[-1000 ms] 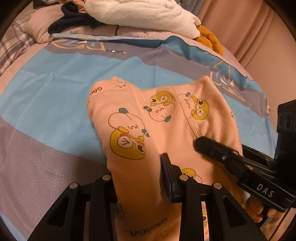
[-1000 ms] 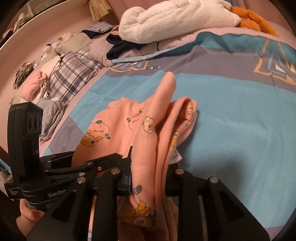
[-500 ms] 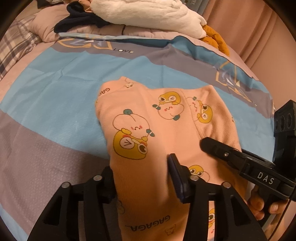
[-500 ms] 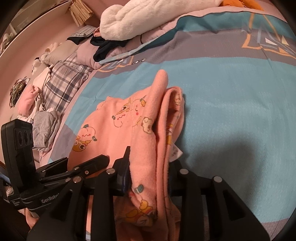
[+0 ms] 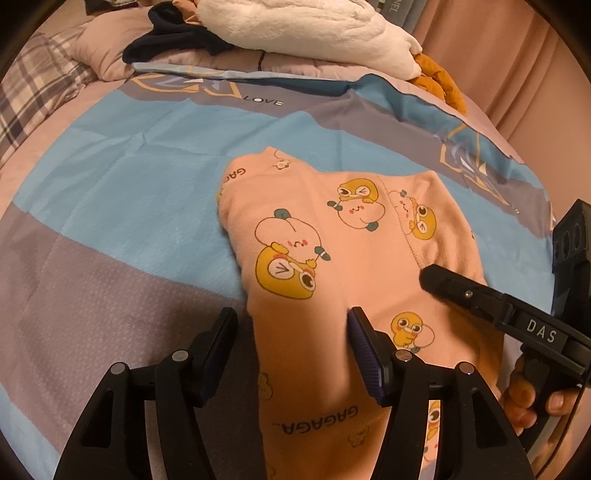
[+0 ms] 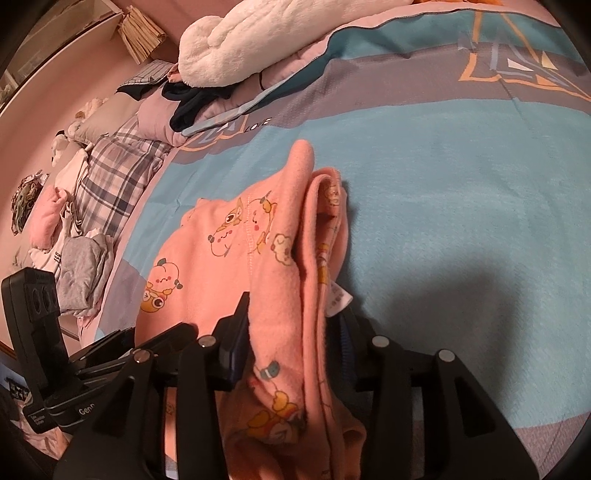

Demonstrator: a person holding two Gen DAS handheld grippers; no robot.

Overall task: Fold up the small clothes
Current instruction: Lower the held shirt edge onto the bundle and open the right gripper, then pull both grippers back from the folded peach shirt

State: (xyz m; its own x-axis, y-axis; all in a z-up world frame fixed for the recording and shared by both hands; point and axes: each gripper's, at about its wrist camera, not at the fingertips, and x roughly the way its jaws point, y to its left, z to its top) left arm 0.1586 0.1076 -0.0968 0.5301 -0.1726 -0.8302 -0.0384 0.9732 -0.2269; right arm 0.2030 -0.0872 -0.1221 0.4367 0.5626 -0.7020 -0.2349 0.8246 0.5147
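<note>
A small pink garment with yellow cartoon prints [image 5: 332, 258] lies partly folded on the blue and grey bedspread [image 5: 129, 192]. My left gripper [image 5: 291, 332] is open, its jaws wide on either side of the garment's near fold without pinching it. My right gripper [image 6: 295, 325] is shut on the garment's bunched edge [image 6: 295, 258], which stands up in layers between its pads with a white label [image 6: 338, 299] showing. The right gripper also shows in the left wrist view [image 5: 480, 295], at the garment's right side. The left gripper shows in the right wrist view [image 6: 92, 354], low left.
A white fluffy blanket [image 5: 295, 29] and dark clothes [image 5: 173, 37] lie at the bed's head. A plaid pillow [image 6: 110, 173] and a pile of clothes [image 6: 74, 266] lie along the left. A pink curtain [image 5: 517, 55] hangs at right.
My left gripper's jaws have opened wider and let go of the garment's fold. The right gripper keeps its hold and has lowered the bunched edge toward the bed.
</note>
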